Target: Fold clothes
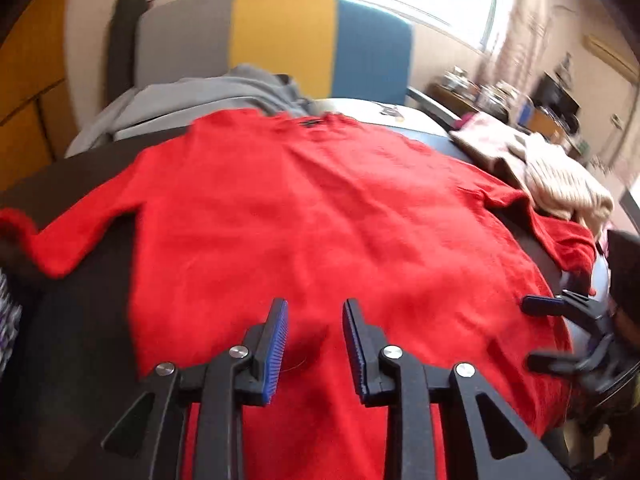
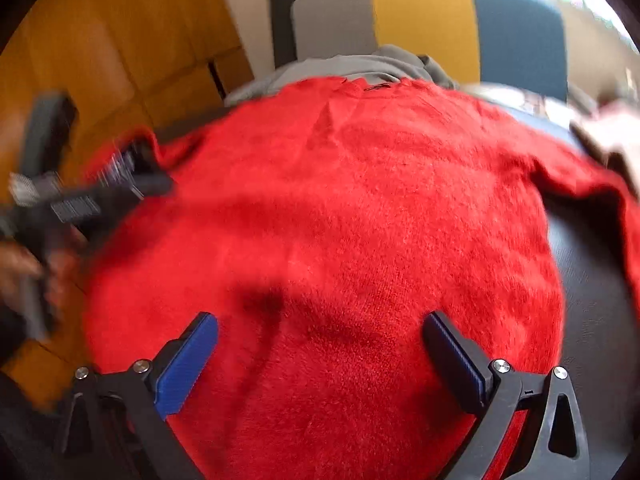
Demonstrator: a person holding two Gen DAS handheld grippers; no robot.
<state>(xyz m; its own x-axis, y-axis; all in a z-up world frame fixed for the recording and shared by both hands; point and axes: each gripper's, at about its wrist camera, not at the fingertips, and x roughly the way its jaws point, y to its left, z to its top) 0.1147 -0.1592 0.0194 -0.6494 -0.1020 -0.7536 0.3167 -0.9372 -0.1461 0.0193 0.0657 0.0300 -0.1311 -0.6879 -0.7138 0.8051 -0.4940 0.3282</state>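
A red fuzzy sweater lies flat on a dark table, collar at the far side and one sleeve stretched out to each side. My left gripper hovers over the sweater's near hem with its blue pads apart and nothing between them. In the right wrist view the sweater fills the middle. My right gripper stands wide open above its lower part, holding nothing. It shows in the left wrist view as the right gripper at the sweater's right edge. The left gripper appears blurred near the left sleeve.
A grey garment lies behind the collar. Cream and beige knitwear is piled at the table's right. A chair with a grey, yellow and blue back stands behind the table. Wooden cabinet doors are at the left.
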